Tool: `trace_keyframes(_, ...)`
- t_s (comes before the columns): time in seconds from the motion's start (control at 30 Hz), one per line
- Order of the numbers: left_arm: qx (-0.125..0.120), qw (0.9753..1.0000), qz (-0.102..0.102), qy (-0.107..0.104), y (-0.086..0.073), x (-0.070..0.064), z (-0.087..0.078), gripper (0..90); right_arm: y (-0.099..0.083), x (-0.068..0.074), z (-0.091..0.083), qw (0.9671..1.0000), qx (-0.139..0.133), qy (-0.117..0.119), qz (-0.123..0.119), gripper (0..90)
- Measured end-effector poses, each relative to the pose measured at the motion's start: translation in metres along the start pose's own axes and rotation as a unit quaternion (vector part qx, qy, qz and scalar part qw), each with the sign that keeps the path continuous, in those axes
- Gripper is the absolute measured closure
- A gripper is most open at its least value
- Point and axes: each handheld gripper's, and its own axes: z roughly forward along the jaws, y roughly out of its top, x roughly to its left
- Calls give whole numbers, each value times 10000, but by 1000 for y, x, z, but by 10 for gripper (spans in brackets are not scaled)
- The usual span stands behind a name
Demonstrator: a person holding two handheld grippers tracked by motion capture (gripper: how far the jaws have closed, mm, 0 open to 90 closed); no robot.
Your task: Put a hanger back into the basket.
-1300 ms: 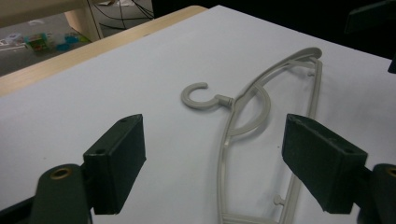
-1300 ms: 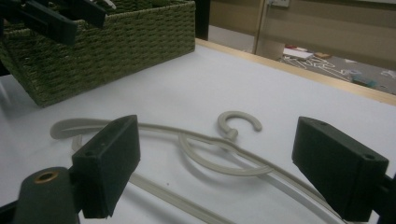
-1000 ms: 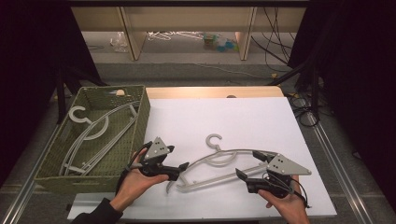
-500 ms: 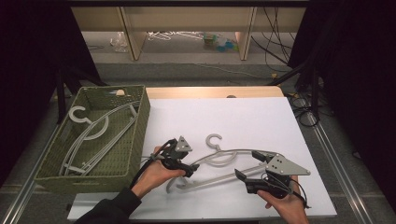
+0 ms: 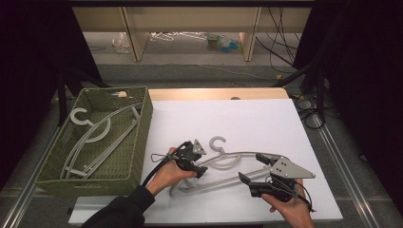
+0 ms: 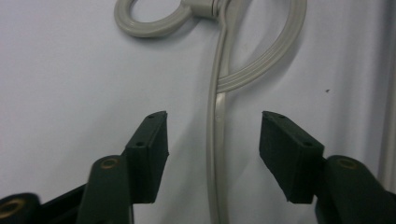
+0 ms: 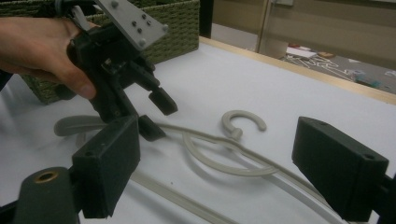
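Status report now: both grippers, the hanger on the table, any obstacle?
Left gripper open, jaws astride hanger arm. Right gripper open, near hanger's other end. Hanger flat on white table. No obstacle seen.

Table (image 5: 266, 118): white top with a strip of bare wood along the far edge. Resting on it: one grey plastic hanger (image 5: 228, 164), lying flat in the near middle with its hook pointing toward the far side; one green woven basket (image 5: 138, 137) at the left edge, sitting half over the side of the white top, grey hangers inside.
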Motion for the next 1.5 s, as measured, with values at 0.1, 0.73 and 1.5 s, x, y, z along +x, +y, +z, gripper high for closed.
trace_keyframes(0.1,169,9997,40,-162,3,2,7,518,0,1,0,9999,58,50,72,162)
trace_keyframes(0.73,361,9977,-199,-545,14,11,16,758,0,1,1,9999,-39,116,14,163)
trace_keyframes(1.5,-347,9992,-169,110,12,25,-23,814,1,0,-2,10000,31,60,2,163)
